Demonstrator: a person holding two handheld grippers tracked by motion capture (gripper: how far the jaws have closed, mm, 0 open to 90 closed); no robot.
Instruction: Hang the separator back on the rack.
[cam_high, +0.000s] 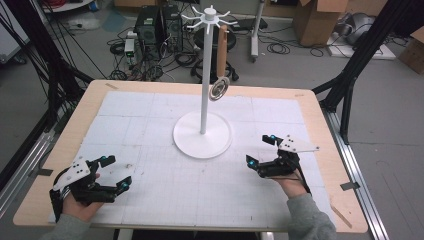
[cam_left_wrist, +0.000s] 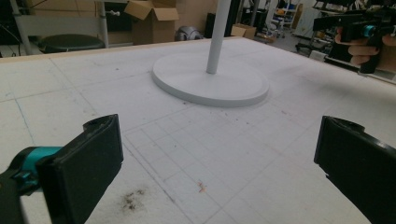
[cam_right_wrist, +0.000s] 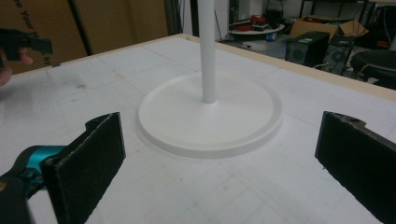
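A white stand (cam_high: 203, 90) with a round base (cam_high: 202, 136) rises at the middle of the table, with short arms at its top. From one arm hangs a utensil (cam_high: 220, 65) with a wooden handle and a round metal head. My left gripper (cam_high: 115, 172) is open near the table's front left, held in a hand, with nothing between its jaws. My right gripper (cam_high: 260, 149) is open at the front right of the base, also holding nothing. The base (cam_left_wrist: 210, 79) lies ahead of the left jaws, and the base (cam_right_wrist: 210, 116) sits close before the right jaws.
The table (cam_high: 65, 145) has a wooden rim around a white gridded mat (cam_high: 200, 185). Small dark and orange specks (cam_left_wrist: 133, 199) mark the mat near the left gripper. Beyond the table are computer towers (cam_high: 160, 25), cables, cardboard boxes (cam_high: 320, 17) and black frame legs (cam_high: 350, 80).
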